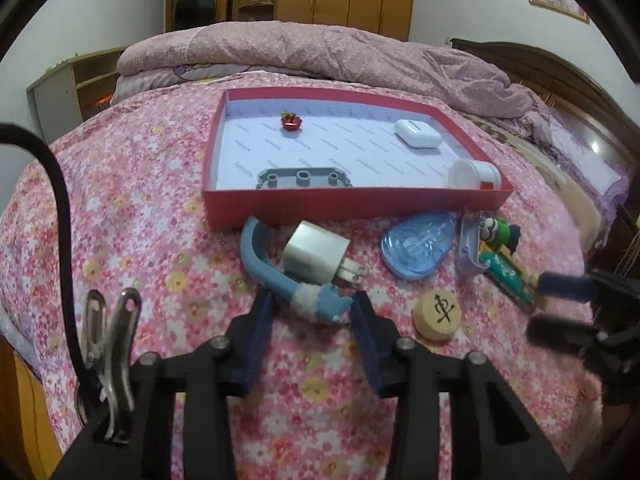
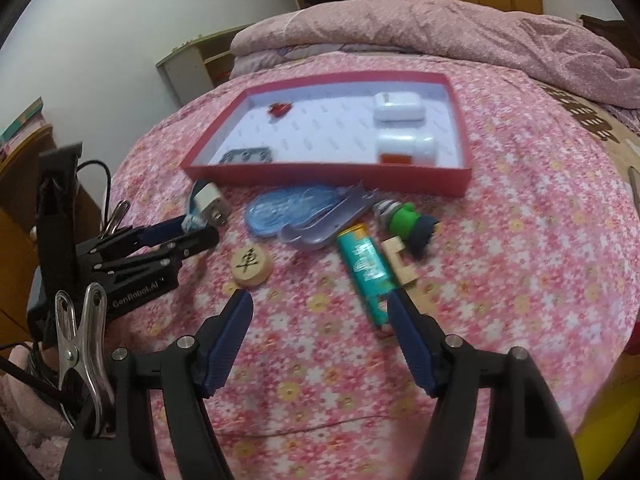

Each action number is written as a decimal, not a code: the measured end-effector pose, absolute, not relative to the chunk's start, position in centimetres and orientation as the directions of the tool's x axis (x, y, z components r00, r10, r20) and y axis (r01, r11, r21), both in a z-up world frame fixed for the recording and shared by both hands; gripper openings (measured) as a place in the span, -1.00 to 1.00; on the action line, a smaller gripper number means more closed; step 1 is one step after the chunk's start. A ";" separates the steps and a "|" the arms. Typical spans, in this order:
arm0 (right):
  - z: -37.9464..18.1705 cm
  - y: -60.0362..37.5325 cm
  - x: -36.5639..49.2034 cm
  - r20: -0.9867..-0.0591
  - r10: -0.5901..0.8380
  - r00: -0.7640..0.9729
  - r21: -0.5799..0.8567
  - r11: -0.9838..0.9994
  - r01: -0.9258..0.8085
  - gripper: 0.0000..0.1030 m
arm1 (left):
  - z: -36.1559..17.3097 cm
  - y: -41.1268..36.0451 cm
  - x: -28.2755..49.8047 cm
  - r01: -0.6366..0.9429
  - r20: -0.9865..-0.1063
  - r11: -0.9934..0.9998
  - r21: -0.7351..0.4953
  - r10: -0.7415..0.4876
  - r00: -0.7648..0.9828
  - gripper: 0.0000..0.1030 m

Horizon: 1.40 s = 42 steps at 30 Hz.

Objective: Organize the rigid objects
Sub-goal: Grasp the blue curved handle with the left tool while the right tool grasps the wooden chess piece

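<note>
Charger [image 1: 314, 255] lies on blue band [image 1: 256, 264]; chess piece [image 1: 437, 315] beside left gripper [image 1: 310, 306].

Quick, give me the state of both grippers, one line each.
Left gripper: open, fingers straddling the taped end of the blue curved band.
Right gripper: open, holding nothing.

red charm [image 2: 279, 109]: blurred | wooden block [image 2: 400, 262]: perhaps partly hidden
</note>
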State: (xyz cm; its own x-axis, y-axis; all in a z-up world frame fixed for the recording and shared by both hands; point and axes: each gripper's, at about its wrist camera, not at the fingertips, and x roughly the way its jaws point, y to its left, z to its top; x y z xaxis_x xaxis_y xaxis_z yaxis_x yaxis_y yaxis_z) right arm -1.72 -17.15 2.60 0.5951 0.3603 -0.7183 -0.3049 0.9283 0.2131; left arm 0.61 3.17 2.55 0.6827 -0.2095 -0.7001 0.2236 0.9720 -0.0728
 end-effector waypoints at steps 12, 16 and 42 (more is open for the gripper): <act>1.2 -10.7 -0.3 -0.761 0.364 0.537 0.128 0.896 -0.425 0.17 | 3.0 6.8 -1.8 0.200 -0.690 0.974 -0.108 -0.218 0.690 -0.02; 0.8 -9.5 0.4 -0.757 0.317 0.572 0.066 0.907 -0.416 -0.05 | 3.0 7.0 -1.9 0.207 -0.684 0.973 -0.099 -0.217 0.696 0.02; 0.2 -12.3 -0.6 -0.739 0.342 0.580 0.124 0.916 -0.381 -0.36 | 2.4 5.2 2.3 0.352 -0.693 0.935 0.038 -0.229 0.683 -0.23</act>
State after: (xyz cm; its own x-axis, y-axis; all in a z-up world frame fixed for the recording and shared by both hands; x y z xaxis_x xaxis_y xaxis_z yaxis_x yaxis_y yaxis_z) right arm -0.60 -12.29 0.23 0.5801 0.3419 -0.7394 -0.3814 0.9160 0.1243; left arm 2.33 5.21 2.36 0.6831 -0.2292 -0.6935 0.3521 0.9352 0.0378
